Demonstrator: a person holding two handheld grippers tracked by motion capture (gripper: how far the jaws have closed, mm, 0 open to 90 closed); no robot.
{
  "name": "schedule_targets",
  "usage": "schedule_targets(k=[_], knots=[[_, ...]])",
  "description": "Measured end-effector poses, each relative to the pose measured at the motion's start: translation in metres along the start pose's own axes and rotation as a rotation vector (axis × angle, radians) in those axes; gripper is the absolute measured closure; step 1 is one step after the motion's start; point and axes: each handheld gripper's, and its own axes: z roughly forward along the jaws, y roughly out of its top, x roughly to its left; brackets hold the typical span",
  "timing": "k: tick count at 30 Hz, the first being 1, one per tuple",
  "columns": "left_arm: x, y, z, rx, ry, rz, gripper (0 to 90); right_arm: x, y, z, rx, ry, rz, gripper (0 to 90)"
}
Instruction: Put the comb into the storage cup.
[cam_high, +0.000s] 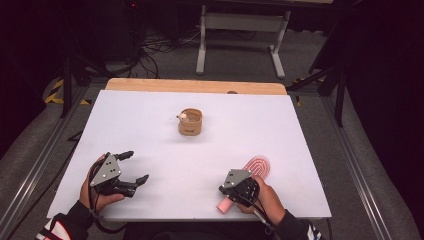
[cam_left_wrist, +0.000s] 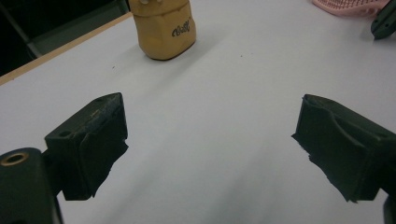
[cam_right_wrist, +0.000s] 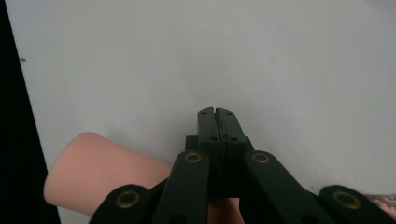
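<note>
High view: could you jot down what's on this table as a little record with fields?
surface: white table
far middle: tan cup-like holder, upright, something small and pale at its rim
near right: pink object with a meshed round head and a pink handle
left tool: jaws wide apart, nothing between them
right tool: jaws pressed together, lying over the pink handle

Pink brush (cam_high: 252, 174): oval head (cam_high: 258, 165) with concentric rows of bristles, lying flat on the white table (cam_high: 200, 150) near its front right edge; smooth, rounded pink handle (cam_right_wrist: 100, 175) pointing toward that edge, well apart from the tan cup (cam_high: 190, 122)
</note>
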Motion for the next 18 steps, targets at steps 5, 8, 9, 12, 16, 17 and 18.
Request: schedule_targets(k=[5,8,9,12,16,17,18], knots=[[0.000,0.000,0.000,0.000,0.000,-0.001,10.2,-0.006,-0.010,-0.008,0.006,0.018,0.012,90.0],[0.000,0.000,0.001,0.002,-0.003,-0.001,10.2,-0.012,-0.020,-0.014,0.009,0.014,0.032,90.0],[0.000,0.000,0.001,0.002,-0.003,-0.001,10.2,-0.014,-0.022,-0.016,0.011,0.009,0.037,90.0],[0.000,0.000,0.001,0.003,-0.004,0.000,10.2,-0.017,-0.026,-0.019,0.017,-0.011,0.044,90.0],[0.000,0.000,0.002,0.004,-0.005,-0.002,10.3,-0.027,-0.037,-0.025,0.016,-0.024,0.080,90.0],[0.000,0.000,0.003,0.004,-0.006,-0.003,10.3,-0.029,-0.039,-0.026,0.018,-0.032,0.087,90.0],[0.000,0.000,0.003,0.005,-0.007,-0.002,10.3,-0.031,-0.040,-0.027,0.019,-0.037,0.092,90.0]])
